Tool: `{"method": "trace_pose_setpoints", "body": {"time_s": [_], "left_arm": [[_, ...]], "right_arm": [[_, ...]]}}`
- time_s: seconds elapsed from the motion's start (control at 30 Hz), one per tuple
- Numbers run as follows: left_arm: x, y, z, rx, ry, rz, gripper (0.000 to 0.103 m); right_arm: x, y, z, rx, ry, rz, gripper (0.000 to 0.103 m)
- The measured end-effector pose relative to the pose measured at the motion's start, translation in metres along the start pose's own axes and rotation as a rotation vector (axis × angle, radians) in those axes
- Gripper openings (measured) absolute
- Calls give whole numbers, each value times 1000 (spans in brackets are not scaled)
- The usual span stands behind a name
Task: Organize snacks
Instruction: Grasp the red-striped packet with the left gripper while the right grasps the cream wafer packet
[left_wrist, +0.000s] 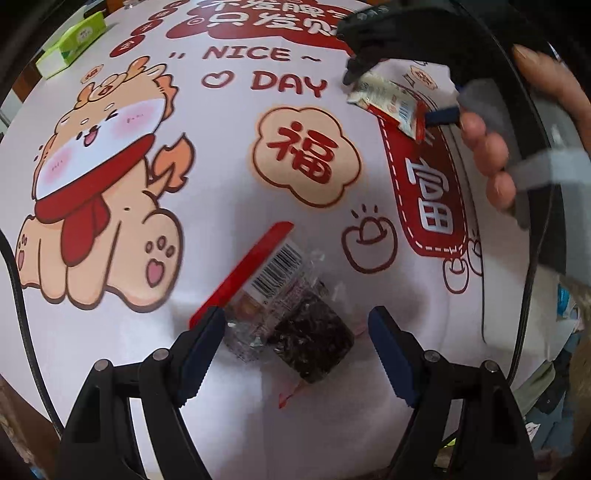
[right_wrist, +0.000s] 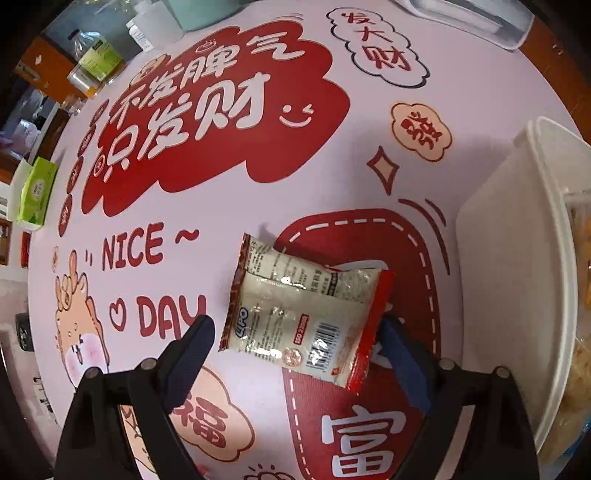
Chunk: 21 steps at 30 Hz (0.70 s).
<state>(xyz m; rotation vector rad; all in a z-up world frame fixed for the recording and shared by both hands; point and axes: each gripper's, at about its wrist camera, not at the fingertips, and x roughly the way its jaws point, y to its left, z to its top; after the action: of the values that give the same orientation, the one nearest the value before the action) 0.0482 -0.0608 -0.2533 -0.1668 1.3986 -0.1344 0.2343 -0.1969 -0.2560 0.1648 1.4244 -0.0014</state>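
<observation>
A green tissue box (left_wrist: 72, 42) sits at the desk's (left_wrist: 221, 177) far left edge. The left claw (left_wrist: 295, 354) is spread wide, straddling a dark snack packet (left_wrist: 291, 314) with a red seal that lies on the printed cloth. The right claw (right_wrist: 295, 358) is spread around a white-and-red snack pack (right_wrist: 306, 314); contact is unclear. A white bin (right_wrist: 517, 258) stands just right.

Home dining spot: festive cartoon tablecloth (right_wrist: 258, 206), tissue box (right_wrist: 37, 192), bottles (right_wrist: 94, 55), white storage bin (right_wrist: 517, 258).
</observation>
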Motion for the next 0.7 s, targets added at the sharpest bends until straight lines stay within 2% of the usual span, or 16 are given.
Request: {"method": "trace_pose_setpoints", "body": {"time_s": [0.07, 0.1, 0.2, 0.3, 0.53, 0.7], "left_arm": [[1, -5, -3, 15, -9, 15, 79], [2, -9, -4, 28, -15, 28, 79], [4, -16, -8, 49, -7, 49, 79], [6, -20, -13, 68, -1, 70, 79], [5, -19, -19, 49, 11, 71, 79], [0, -12, -26, 56, 9, 93, 78]], "right_arm": [[0, 3, -1, -17, -12, -35, 86], [-1, 5, -2, -28, -20, -54, 76], [-4, 7, -6, -65, -28, -48, 62], [-7, 2, -13, -78, -27, -24, 54], [-15, -23, -33, -88, 7, 66, 52], [-41, -28, -57, -141, -32, 126, 52]]}}
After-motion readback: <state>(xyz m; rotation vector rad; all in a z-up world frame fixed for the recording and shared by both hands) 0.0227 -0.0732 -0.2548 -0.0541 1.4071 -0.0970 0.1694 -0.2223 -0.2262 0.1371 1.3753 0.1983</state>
